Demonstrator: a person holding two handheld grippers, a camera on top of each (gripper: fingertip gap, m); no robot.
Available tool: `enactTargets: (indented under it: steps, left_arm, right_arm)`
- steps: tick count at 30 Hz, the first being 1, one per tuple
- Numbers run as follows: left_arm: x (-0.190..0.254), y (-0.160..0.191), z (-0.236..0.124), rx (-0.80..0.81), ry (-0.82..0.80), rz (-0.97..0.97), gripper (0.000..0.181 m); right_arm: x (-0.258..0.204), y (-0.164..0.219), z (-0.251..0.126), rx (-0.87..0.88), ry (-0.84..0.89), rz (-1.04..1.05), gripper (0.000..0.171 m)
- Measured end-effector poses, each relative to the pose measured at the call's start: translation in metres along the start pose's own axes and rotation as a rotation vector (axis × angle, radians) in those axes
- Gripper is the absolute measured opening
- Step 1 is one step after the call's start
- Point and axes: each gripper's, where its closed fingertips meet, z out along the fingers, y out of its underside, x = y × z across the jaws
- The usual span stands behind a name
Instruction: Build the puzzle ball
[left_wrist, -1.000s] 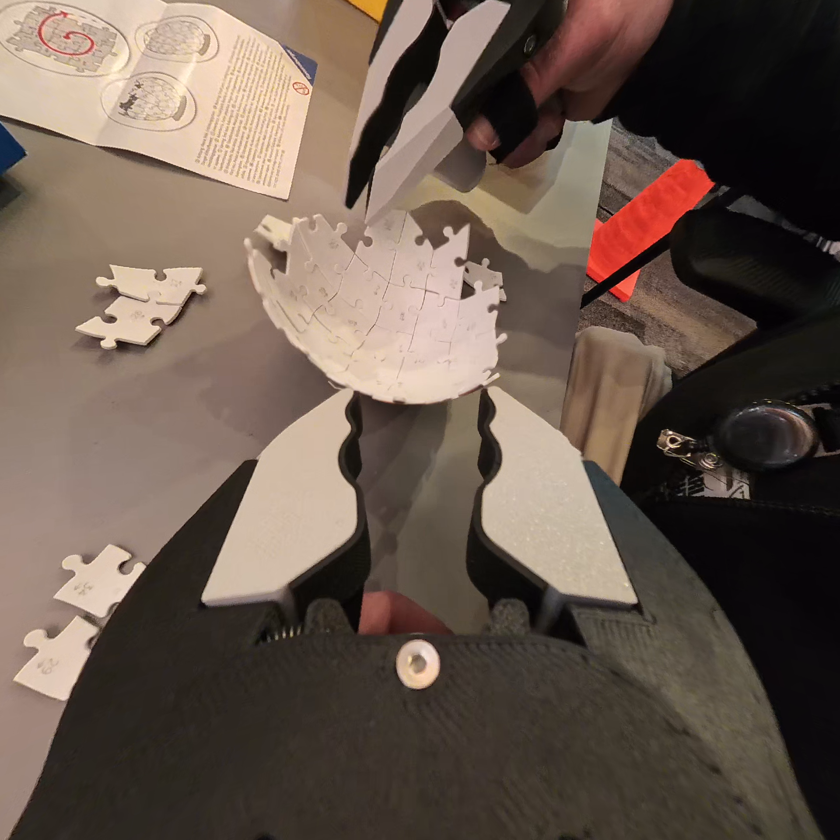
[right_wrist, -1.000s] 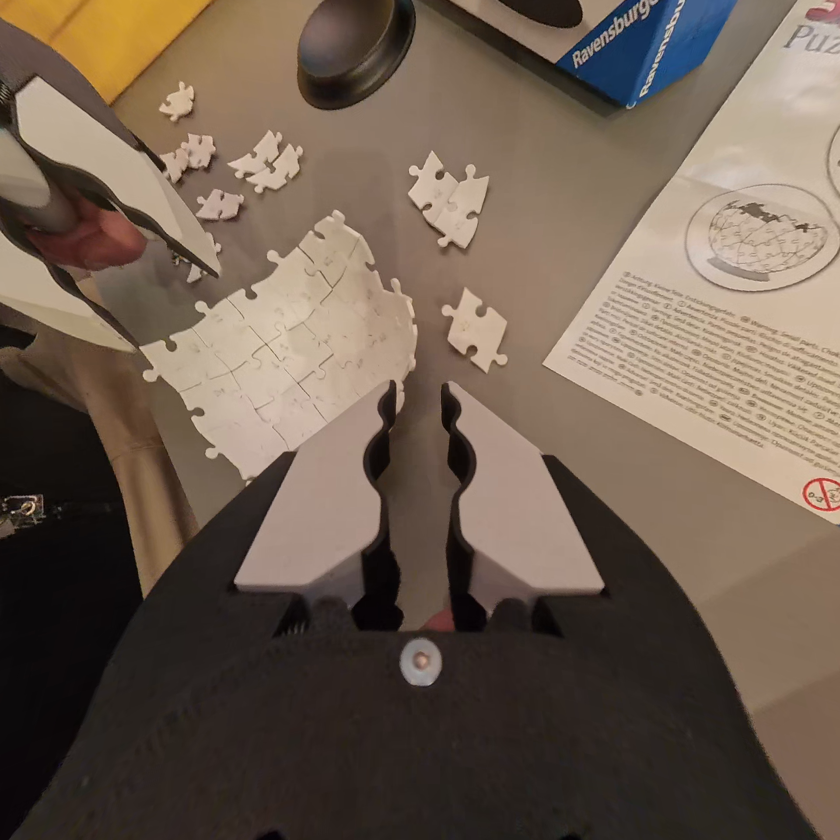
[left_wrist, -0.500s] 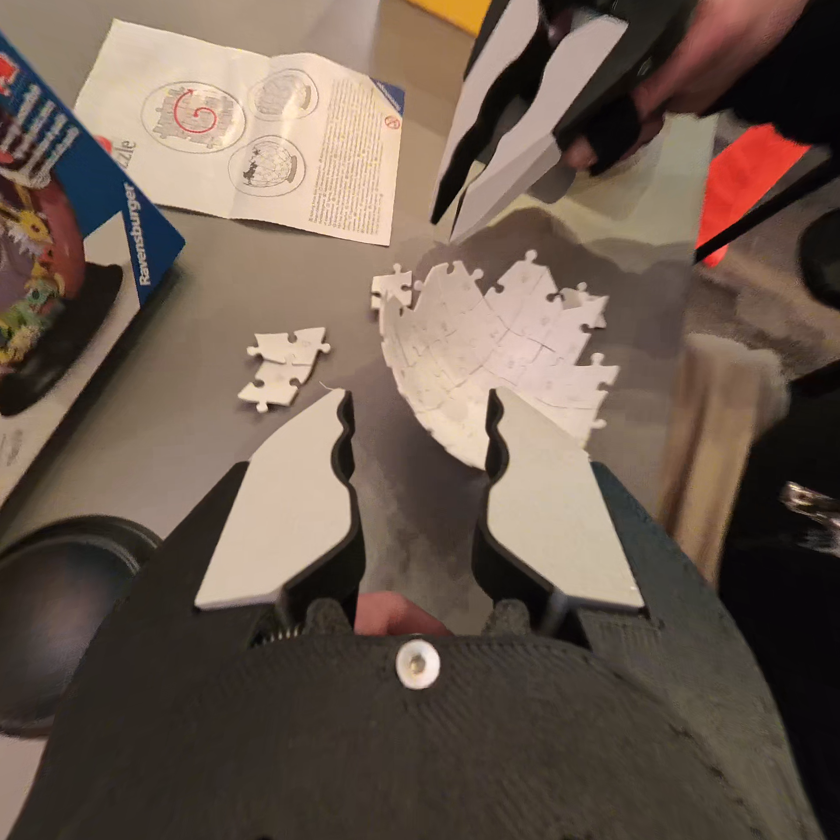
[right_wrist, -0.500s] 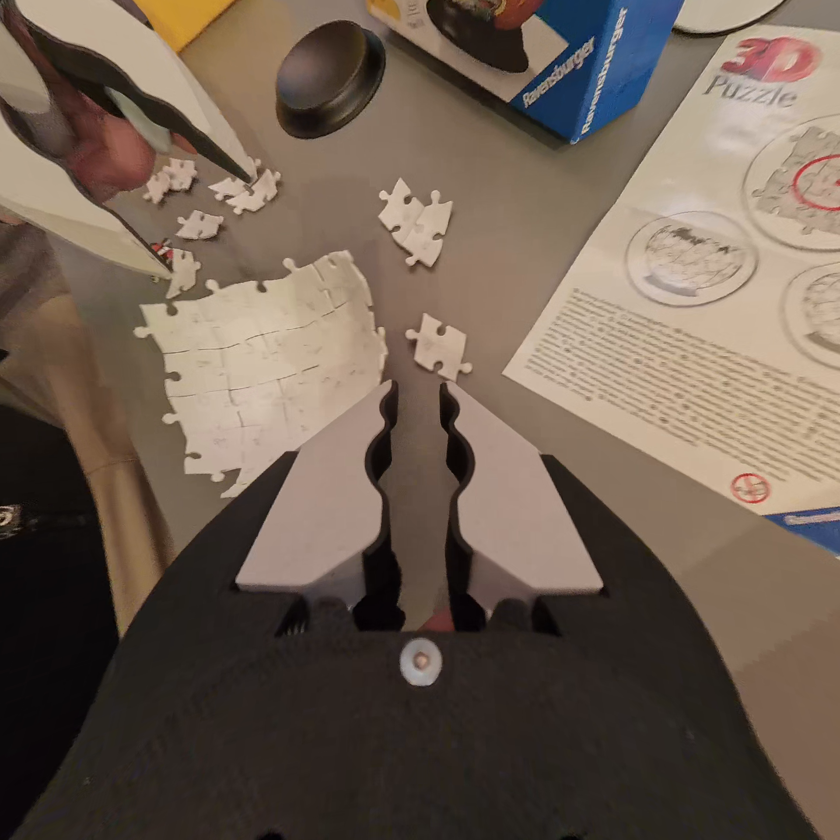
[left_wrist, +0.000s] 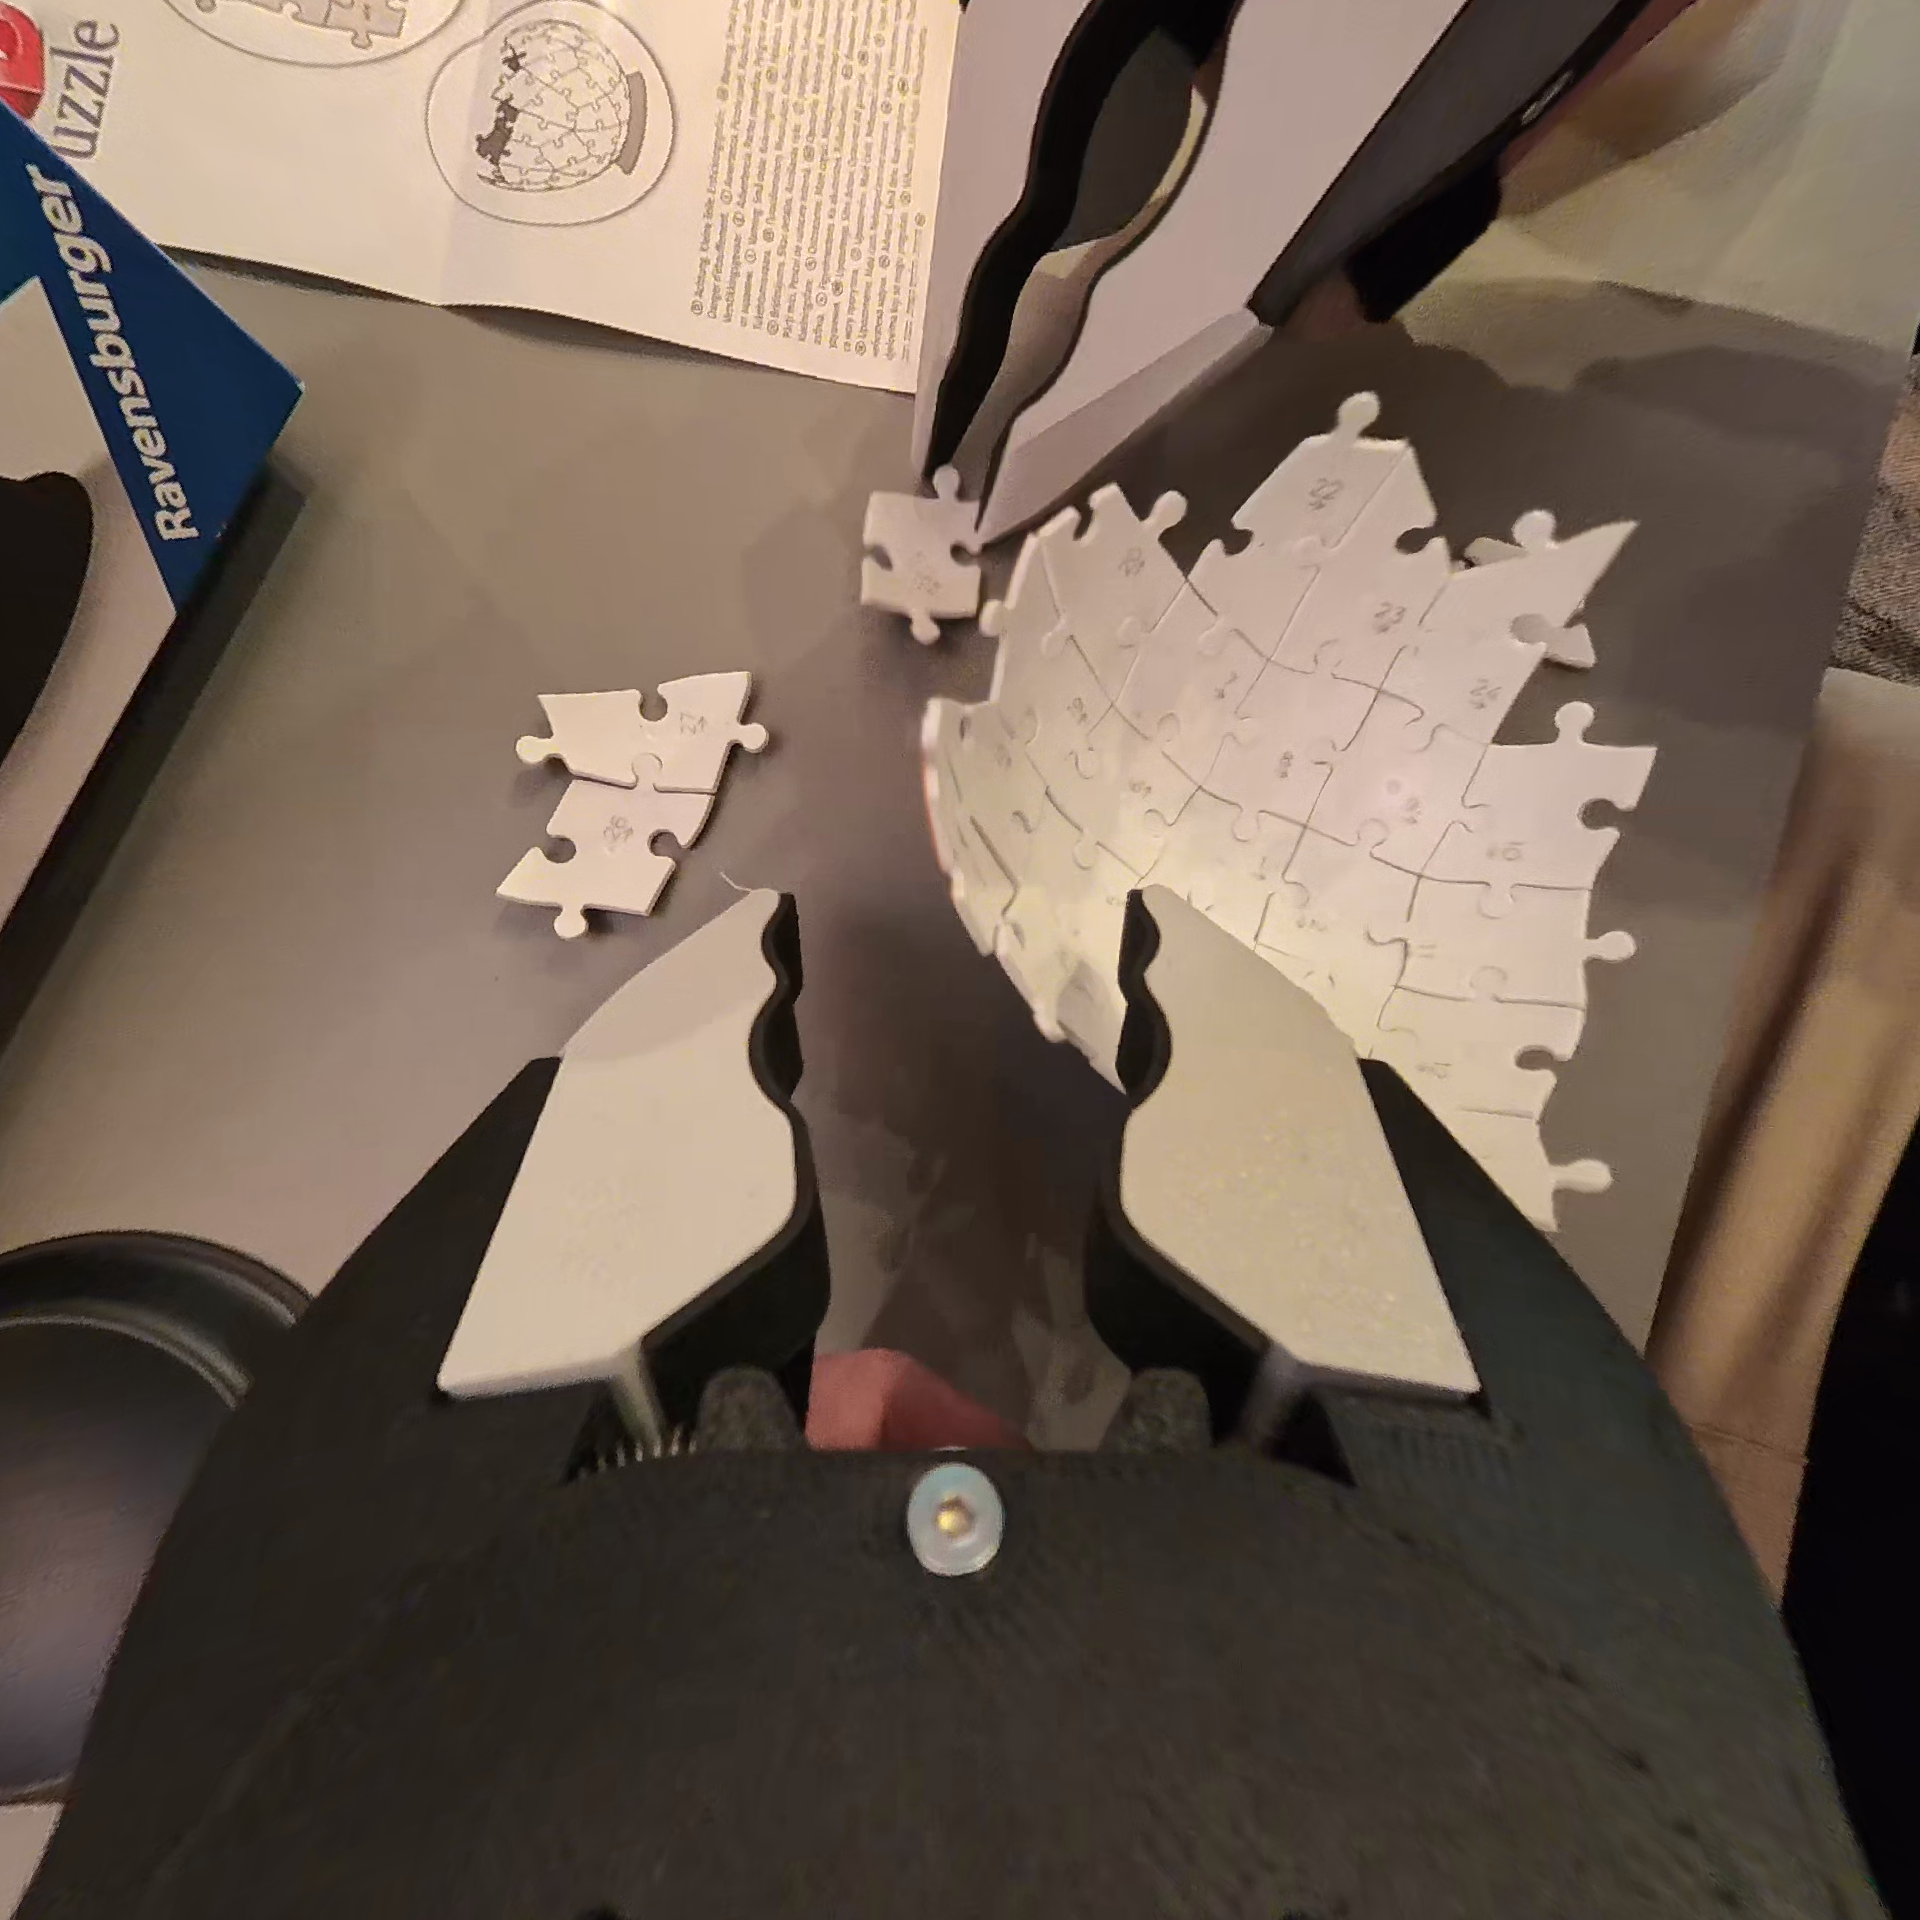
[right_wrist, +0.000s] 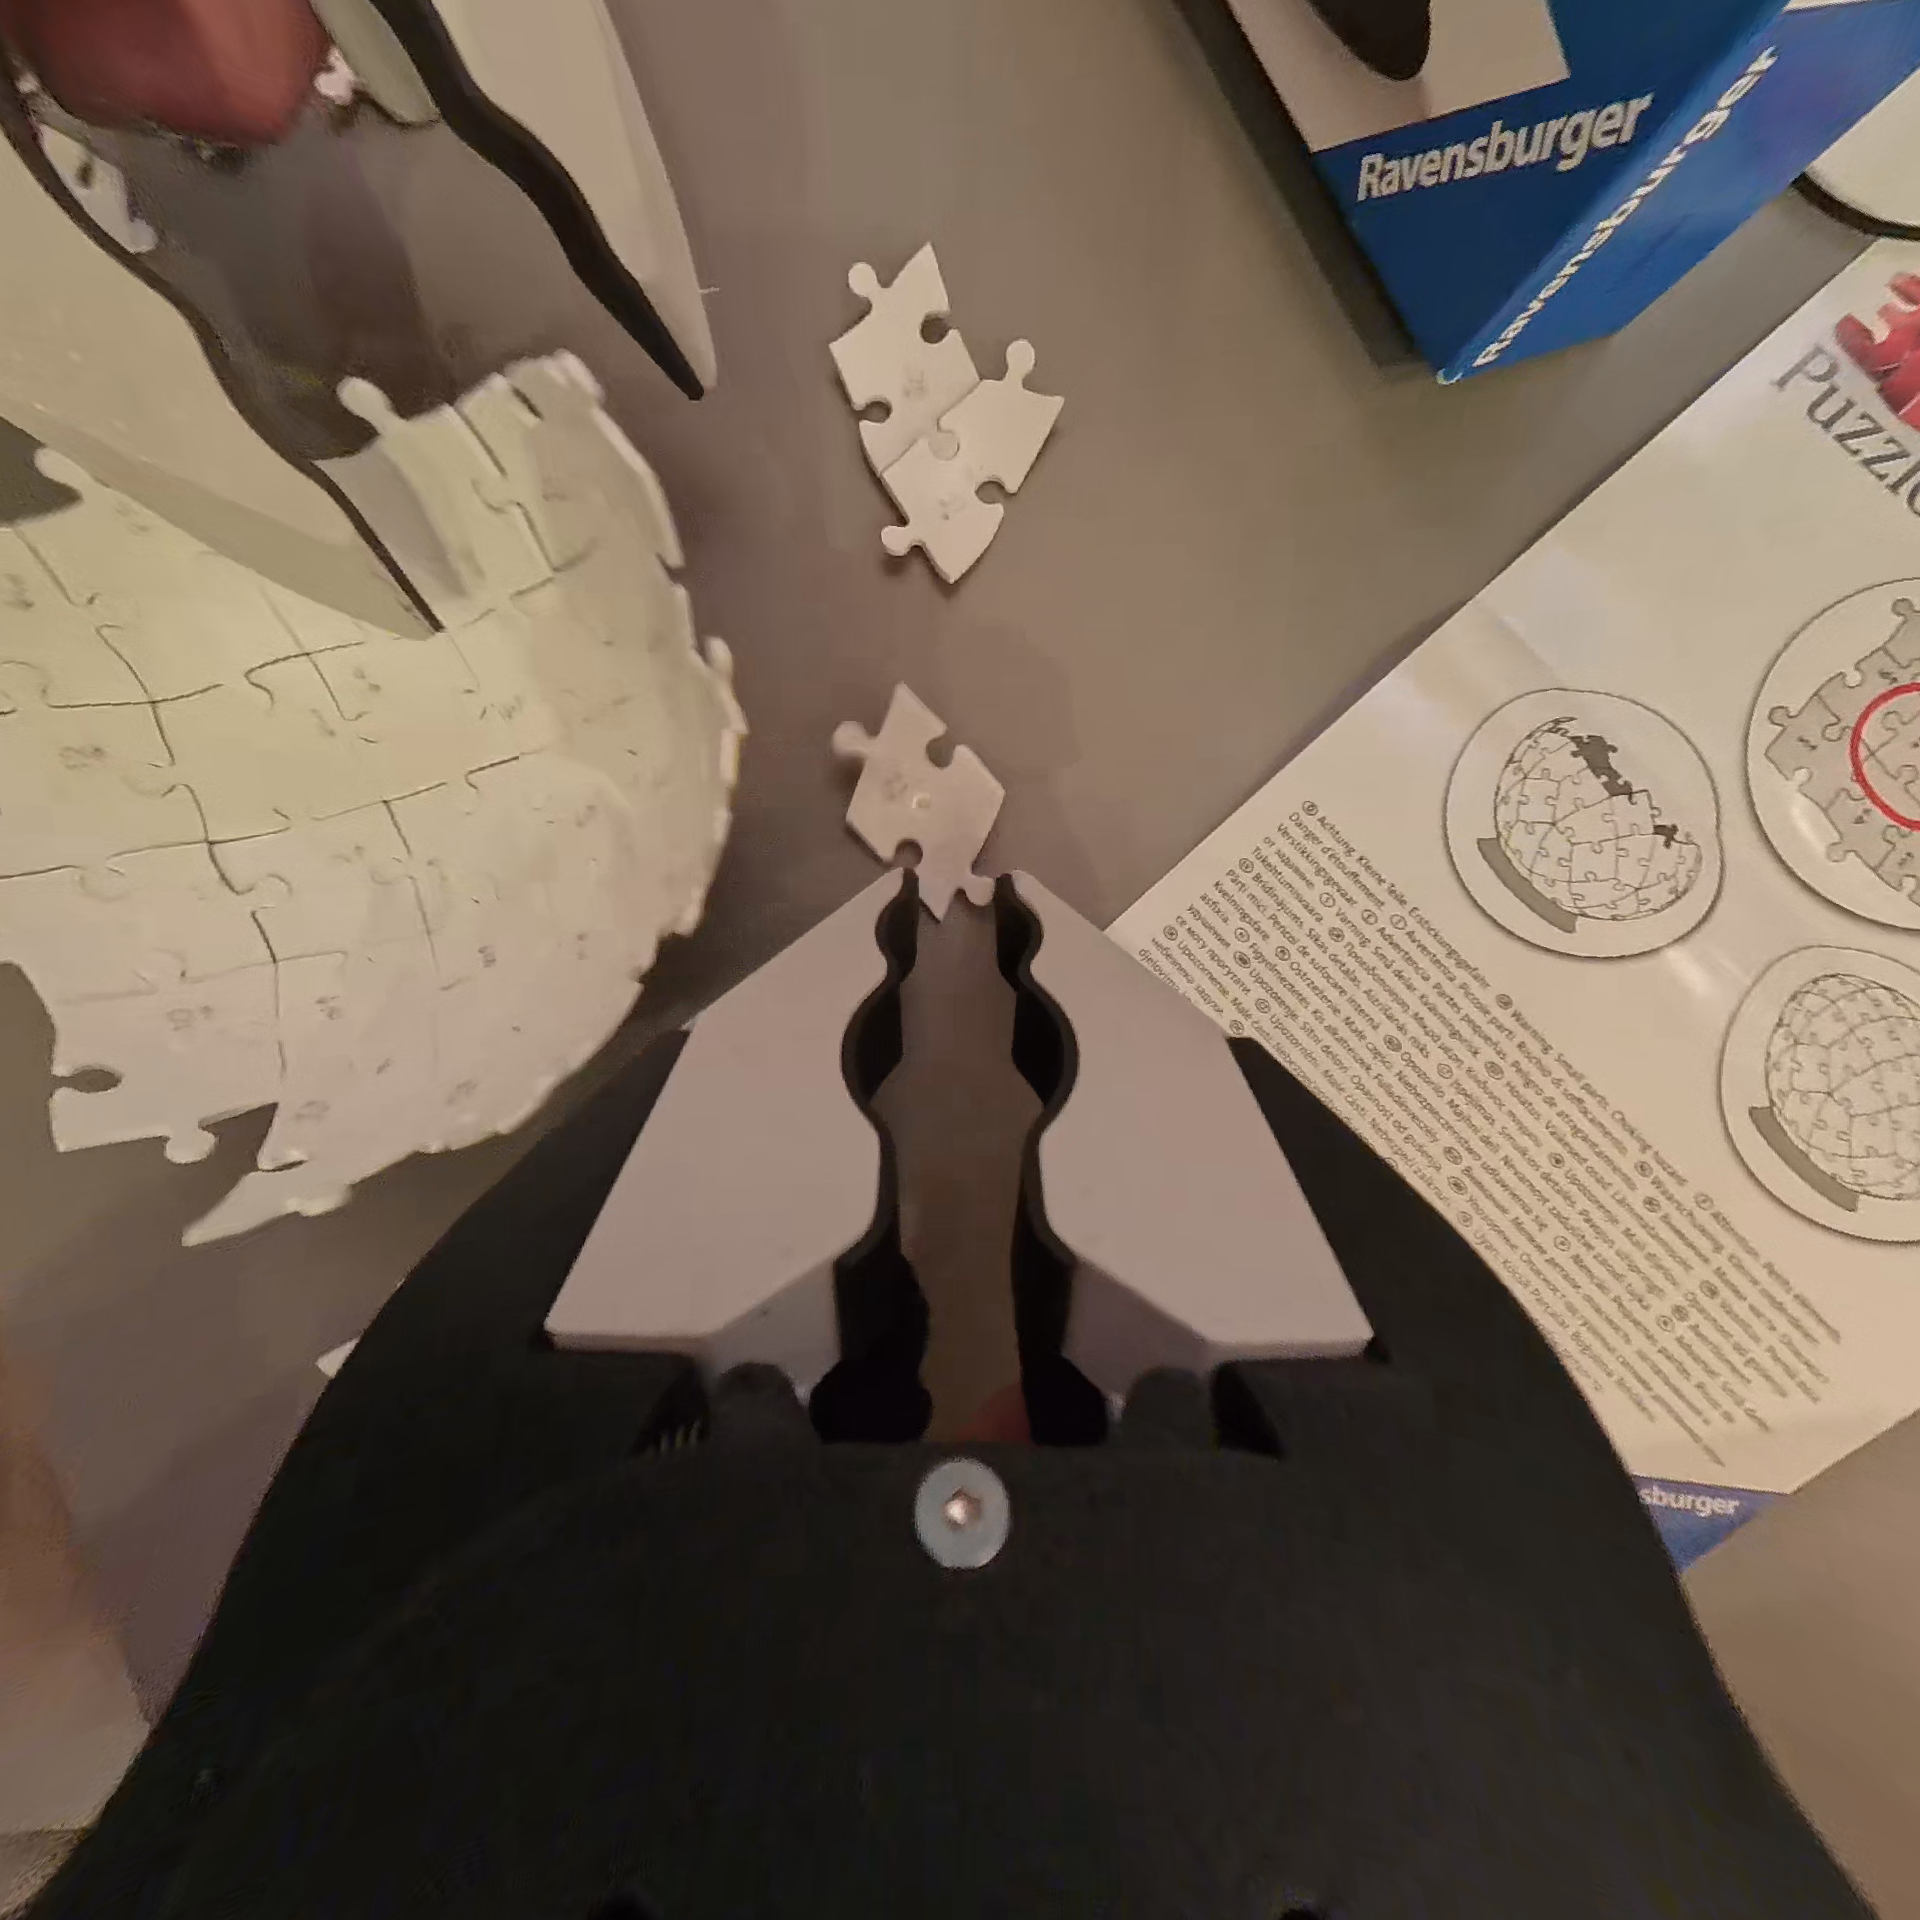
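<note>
Both grippers work over the grey table (left_wrist: 364, 1039): the left gripper (left_wrist: 956, 914) hangs released, jaws wide, its right finger over the rim of the curved, half-built puzzle shell (left_wrist: 1351, 790), while the right gripper (right_wrist: 954, 883) has its tips nearly closed about a corner of a single loose piece (right_wrist: 920, 795) lying just beside the shell. Whether it grips yet I cannot tell. Picking up the next piece looks like the step in hand; next comes a firm pinch, a lift, and matching its tabs to the shell's edge. A joined cluster of pieces (right_wrist: 940, 416) waits farther off.

Wrist views close above, facing — sharing puzzle shell (left_wrist: 1299, 790)
</note>
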Motion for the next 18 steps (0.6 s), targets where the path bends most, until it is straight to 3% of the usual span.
enactTargets:
  steps: [5, 12, 18]
  left_arm:
    - [-0.004, -0.009, -0.005, 0.022, 0.001, 0.013, 0.059]
    - [-0.026, -0.049, -0.017, 0.126, 0.057, 0.019, 0.052]
    - [-0.033, -0.063, 0.006, 0.059, 0.129, 0.099, 0.044]
  right_arm:
    - [-0.001, 0.0, -0.001, 0.035, 0.009, 0.018, 0.01]
    - [-0.004, 0.002, -0.003, 0.078, 0.034, 0.014, 0.003]
    - [-0.004, -0.008, -0.011, 0.154, 0.041, 0.019, 0.0]
